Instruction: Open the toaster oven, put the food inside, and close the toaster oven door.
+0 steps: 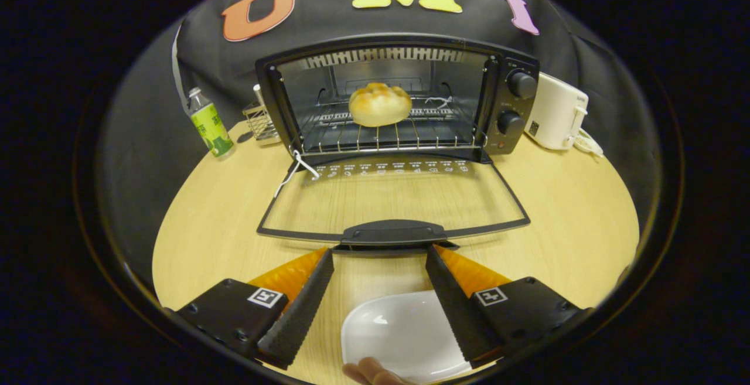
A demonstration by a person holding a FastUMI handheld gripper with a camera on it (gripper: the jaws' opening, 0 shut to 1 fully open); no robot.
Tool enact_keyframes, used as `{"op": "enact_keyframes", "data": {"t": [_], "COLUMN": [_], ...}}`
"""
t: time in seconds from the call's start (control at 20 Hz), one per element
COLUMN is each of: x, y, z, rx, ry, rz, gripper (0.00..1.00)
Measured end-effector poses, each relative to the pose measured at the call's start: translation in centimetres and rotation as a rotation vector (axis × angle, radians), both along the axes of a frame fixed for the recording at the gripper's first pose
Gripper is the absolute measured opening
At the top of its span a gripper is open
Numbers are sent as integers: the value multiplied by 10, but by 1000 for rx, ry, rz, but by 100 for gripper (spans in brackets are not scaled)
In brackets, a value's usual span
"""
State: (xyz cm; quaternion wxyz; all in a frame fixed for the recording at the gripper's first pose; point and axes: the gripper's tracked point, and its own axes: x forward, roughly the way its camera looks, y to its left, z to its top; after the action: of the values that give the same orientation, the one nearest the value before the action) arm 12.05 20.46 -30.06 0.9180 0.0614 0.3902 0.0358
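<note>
Tool (379,257) fingers stand spread wide and empty above a bare white plate (404,332), their tips just short of the handle (394,233) on the folded-down door (392,200). Beyond, the bun (379,104) sits on the rack of the toaster oven (398,101). That rigid bar handle looks like the grip point; the glass door probably swings up stiffly on its hinges.

Wide-spread tool (379,256) faces the lowered door (392,203) — bare tabletop (562,221) flanks it.
</note>
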Motion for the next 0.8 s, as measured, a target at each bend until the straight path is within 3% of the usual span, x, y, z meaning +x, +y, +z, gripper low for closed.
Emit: {"op": "enact_keyframes", "data": {"t": [0.8], "x": [5], "y": [2], "z": [30], "rx": [50], "ry": [-34], "rz": [-63], "gripper": [100]}}
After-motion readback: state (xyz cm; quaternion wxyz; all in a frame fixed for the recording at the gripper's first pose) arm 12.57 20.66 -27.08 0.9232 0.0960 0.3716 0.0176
